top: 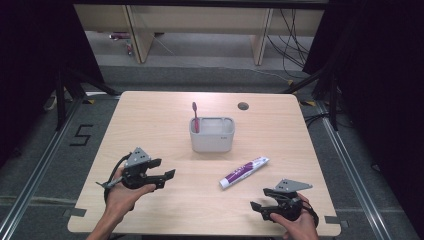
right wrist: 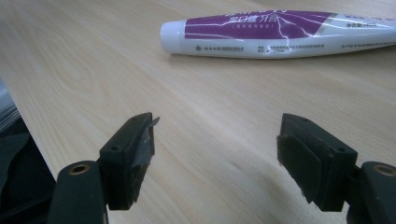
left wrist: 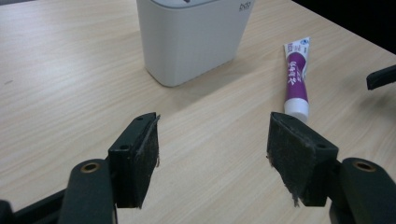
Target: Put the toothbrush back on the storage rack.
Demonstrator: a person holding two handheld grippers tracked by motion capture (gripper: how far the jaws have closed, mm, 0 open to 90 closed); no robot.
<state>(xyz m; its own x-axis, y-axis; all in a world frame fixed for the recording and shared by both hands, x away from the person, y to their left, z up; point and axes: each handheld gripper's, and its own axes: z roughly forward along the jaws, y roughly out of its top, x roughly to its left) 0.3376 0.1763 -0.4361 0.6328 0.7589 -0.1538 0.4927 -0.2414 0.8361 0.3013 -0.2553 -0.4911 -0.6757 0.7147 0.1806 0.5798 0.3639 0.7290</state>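
The toothpaste tube [top: 244, 172] lies flat on the table [top: 150, 120], right of centre and a little below the middle of the high view, its white cap toward the lower left and its flat crimped end toward the upper right. In the right gripper view it stretches across the top of the frame [right wrist: 280, 32], cap at the left, well ahead of the jaws.

The right tool [top: 257, 207], near the lower right of the high view, is the nearer one and looks like the one to take the tube. Its jaws stand wide apart with nothing between them [right wrist: 215, 144]. To do this well, I would bring it forward until the jaws straddle the tube across its width, close to the firm shoulder behind the cap rather than the soft flattened end, keep the jaws low against the wood, and close gently so the tube does not squirt sideways or buckle.

The left tool [top: 167, 175], at the lower left, is likewise spread open and empty [left wrist: 212, 140], pointing toward the holder.

The white holder [top: 212, 134] stands upright just above the middle of the high view, near the tube but not touching it. A pink toothbrush [top: 195, 116] stands in its left part, head up above the rim. The right part looks free, though its floor is hidden.
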